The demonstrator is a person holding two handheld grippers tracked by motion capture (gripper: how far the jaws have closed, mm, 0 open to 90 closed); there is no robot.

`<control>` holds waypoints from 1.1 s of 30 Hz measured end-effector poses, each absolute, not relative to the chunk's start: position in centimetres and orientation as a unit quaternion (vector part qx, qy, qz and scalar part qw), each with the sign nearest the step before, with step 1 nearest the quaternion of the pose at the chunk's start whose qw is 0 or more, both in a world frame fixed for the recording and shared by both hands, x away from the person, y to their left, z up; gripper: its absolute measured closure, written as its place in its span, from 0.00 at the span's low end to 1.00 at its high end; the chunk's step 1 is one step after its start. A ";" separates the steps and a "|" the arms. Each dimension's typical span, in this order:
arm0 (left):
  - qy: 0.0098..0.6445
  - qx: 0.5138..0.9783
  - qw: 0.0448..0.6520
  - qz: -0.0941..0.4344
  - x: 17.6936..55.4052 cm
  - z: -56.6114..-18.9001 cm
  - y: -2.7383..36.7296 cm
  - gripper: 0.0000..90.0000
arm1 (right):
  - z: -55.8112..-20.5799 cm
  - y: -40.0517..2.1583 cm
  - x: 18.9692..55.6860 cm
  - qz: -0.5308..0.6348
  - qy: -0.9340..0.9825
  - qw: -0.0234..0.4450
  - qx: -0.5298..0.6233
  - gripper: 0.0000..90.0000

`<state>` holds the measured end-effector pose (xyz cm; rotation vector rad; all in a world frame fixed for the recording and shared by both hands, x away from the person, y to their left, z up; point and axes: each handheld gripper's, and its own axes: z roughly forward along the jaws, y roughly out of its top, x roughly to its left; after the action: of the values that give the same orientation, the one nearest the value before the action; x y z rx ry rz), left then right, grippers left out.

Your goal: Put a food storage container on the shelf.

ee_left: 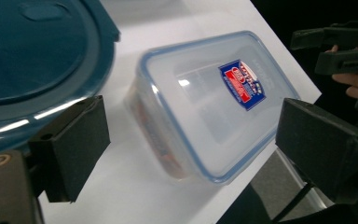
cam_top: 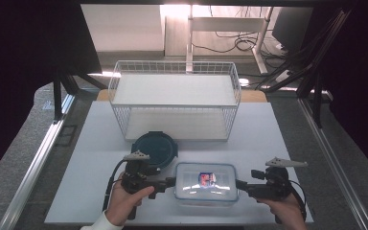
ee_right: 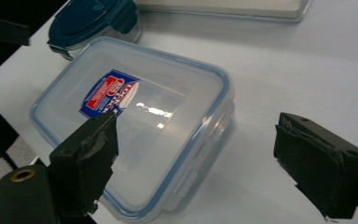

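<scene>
A clear rectangular box (cam_top: 206, 183) with a blue-rimmed lid and a red-and-blue label lies near the table's front edge. My left gripper (cam_top: 170, 182) points at its left end and my right gripper (cam_top: 239, 184) at its right end. In the left gripper view the jaws of the left gripper (ee_left: 196, 140) stand wide apart, with the box (ee_left: 205, 102) just ahead of them. The right gripper (ee_right: 203, 163) is likewise open, and the box (ee_right: 135, 116) lies before its jaws. Neither pair of pads presses on it.
A round container with a dark teal lid (cam_top: 154, 148) sits just behind the box, close to my left gripper. Farther back stands a white wire basket (cam_top: 175, 98) with a shelf. The white table (cam_top: 278, 143) ends right in front of both hands.
</scene>
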<state>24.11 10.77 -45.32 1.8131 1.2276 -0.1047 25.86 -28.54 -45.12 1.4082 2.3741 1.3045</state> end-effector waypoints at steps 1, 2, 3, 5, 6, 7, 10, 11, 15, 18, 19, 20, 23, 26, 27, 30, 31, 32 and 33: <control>0.500 0.733 0.458 -0.050 24.2 -45.7 10.5 0.11 | -45.3 -28.5 25.8 0.430 0.774 0.037 0.463 0.13; 0.500 0.733 0.458 -0.050 24.2 -45.7 10.5 0.11 | -45.3 -28.5 25.8 0.430 0.774 0.037 0.463 0.13; 0.504 0.732 0.457 -0.052 24.3 -45.9 10.4 0.12 | -45.5 -28.4 25.7 0.434 0.774 0.028 0.460 0.13; 0.515 0.718 0.463 -0.067 24.5 -46.7 10.2 0.13 | -45.7 -28.3 25.7 0.436 0.772 0.021 0.461 0.12; 0.515 0.718 0.463 -0.067 24.5 -46.7 10.2 0.15 | -45.7 -28.3 25.7 0.436 0.772 0.021 0.461 0.12; 0.521 0.710 0.468 -0.071 24.4 -47.0 10.1 0.15 | -45.8 -28.3 25.8 0.435 0.773 0.017 0.461 0.12; 0.524 0.711 0.463 -0.073 24.4 -47.7 9.8 0.18 | -46.2 -28.2 26.0 0.432 0.773 0.007 0.464 0.12; 0.524 0.714 0.458 -0.077 24.4 -47.9 9.6 0.18 | -46.5 -28.1 26.1 0.431 0.774 0.004 0.464 0.12; 0.523 0.721 0.448 -0.078 24.4 -48.3 9.2 0.18 | -46.8 -27.9 26.2 0.428 0.775 0.000 0.465 0.12; 0.528 0.722 0.441 -0.077 24.6 -48.7 9.1 0.19 | -46.9 -27.8 26.2 0.426 0.776 -0.001 0.465 0.12; 0.532 0.720 0.440 -0.079 24.7 -48.9 9.0 0.20 | -46.9 -27.7 26.2 0.426 0.776 -0.001 0.465 0.12; 0.532 0.720 0.440 -0.079 24.7 -48.9 9.0 0.20 | -46.9 -27.7 26.2 0.426 0.776 -0.001 0.465 0.12; 0.535 0.717 0.436 -0.096 24.9 -49.6 8.7 0.19 | -47.2 -27.6 26.3 0.423 0.779 -0.004 0.463 0.12; 0.541 0.713 0.435 -0.101 25.0 -49.9 8.6 0.19 | -47.3 -27.5 26.4 0.420 0.780 -0.006 0.464 0.12; 0.545 0.711 0.433 -0.104 25.2 -50.1 8.6 0.18 | -47.5 -27.4 26.4 0.421 0.778 -0.007 0.466 0.12; 0.546 0.705 0.438 -0.114 25.5 -50.4 8.5 0.15 | -47.6 -27.4 26.5 0.421 0.779 -0.012 0.465 0.12; 0.546 0.703 0.439 -0.120 25.5 -50.6 8.4 0.15 | -47.6 -27.4 26.5 0.421 0.779 -0.012 0.465 0.12; 0.546 0.705 0.436 -0.125 25.6 -50.7 8.3 0.14 | -47.6 -27.3 26.5 0.422 0.778 -0.015 0.464 0.12; 0.546 0.706 0.434 -0.126 25.6 -50.8 8.2 0.14 | -47.6 -27.3 26.6 0.423 0.778 -0.017 0.465 0.12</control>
<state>25.63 8.19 -50.78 1.7576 1.3594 -0.3139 26.57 -27.33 -47.63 1.4765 2.4695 1.3415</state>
